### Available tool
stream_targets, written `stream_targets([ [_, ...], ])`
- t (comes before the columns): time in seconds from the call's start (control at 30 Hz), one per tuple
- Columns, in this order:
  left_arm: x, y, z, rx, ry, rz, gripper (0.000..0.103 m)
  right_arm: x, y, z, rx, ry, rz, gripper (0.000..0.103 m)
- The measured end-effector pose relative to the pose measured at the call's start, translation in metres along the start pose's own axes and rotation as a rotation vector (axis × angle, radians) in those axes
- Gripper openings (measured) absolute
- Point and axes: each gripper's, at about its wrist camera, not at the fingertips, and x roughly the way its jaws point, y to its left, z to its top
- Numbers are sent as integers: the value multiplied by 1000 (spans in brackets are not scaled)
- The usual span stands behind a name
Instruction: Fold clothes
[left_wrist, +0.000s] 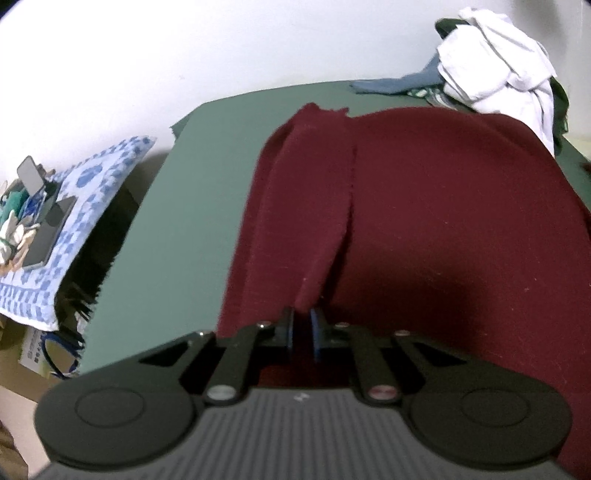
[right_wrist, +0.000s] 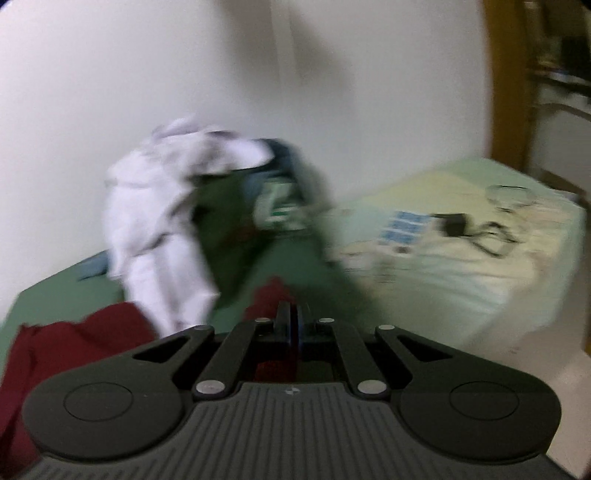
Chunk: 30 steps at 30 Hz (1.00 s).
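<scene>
Maroon garment (left_wrist: 424, 206) clamped in left hand-held gripper (left_wrist: 303, 317); right hand-held gripper (right_wrist: 291, 314) apparently pinching it too.

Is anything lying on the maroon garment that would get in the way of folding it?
Yes. The white garment from the pile at the far right corner drapes over the maroon garment's far edge. The rest of its surface looks bare.

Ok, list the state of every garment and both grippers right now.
Maroon garment: spread on the green table, one fold pinched up.
Left gripper: jaws shut on the maroon fold.
Right gripper: jaws shut; maroon cloth at the tips, grip unclear.
White garment: crumpled atop the unfolded pile.
</scene>
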Motion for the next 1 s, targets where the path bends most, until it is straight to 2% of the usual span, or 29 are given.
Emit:
stream_targets([
  [0.17, -4, 27, 1, -29, -10, 56, 4, 1, -31, -14, -13, 10, -195, 3],
  [0.2, -5, 34, 1, -42, -11, 72, 4, 2, -35, -17, -25, 20, -231, 7],
  [0.27, -5, 49, 1, -66, -8, 101, 4, 7, -34, -25, -82, 73, -283, 23],
  [0.3, -5, 56, 1, -77, -4, 107, 4, 5, -33, -29, -102, 88, -301, 39],
  [0.33, -6, 62, 0, -86, -1, 113, 4, 1, -31, -34, -122, 96, -308, 46],
  [0.4, -13, 68, -3, -97, 0, 86, 3, -19, -22, -43, -165, 93, -263, 47],
  [0.47, -23, 72, -6, -104, -1, 36, 5, -41, -9, -53, -208, 138, -104, 47],
  [0.53, -35, 61, -14, -67, -3, -4, 12, -57, 7, -70, -261, 205, -21, 57],
  [0.63, -48, 38, -27, 1, 1, -48, 13, -66, 23, -103, -343, 325, -62, 60],
  [0.73, -54, 17, -43, 67, 31, -97, 21, -69, 18, -127, -219, 461, 40, 60],
  [0.77, -55, 12, -48, 87, 38, -101, 25, -70, 17, -133, -178, 491, 65, 60],
  [0.8, -54, 6, -52, 106, 47, -98, 26, -73, 19, -138, -163, 480, 59, 60],
  [0.87, -49, 0, -59, 134, 65, -79, 25, -77, 27, -142, -192, 447, 43, 45],
  [0.9, -47, 0, -61, 135, 71, -74, 24, -78, 28, -143, -202, 438, 44, 10],
  [0.93, -47, 0, -61, 129, 76, -77, 23, -79, 26, -141, -194, 434, 55, 4],
  [1.0, -47, 3, -62, 128, 79, -79, 15, -84, 16, -137, -175, 423, 52, 4],
])
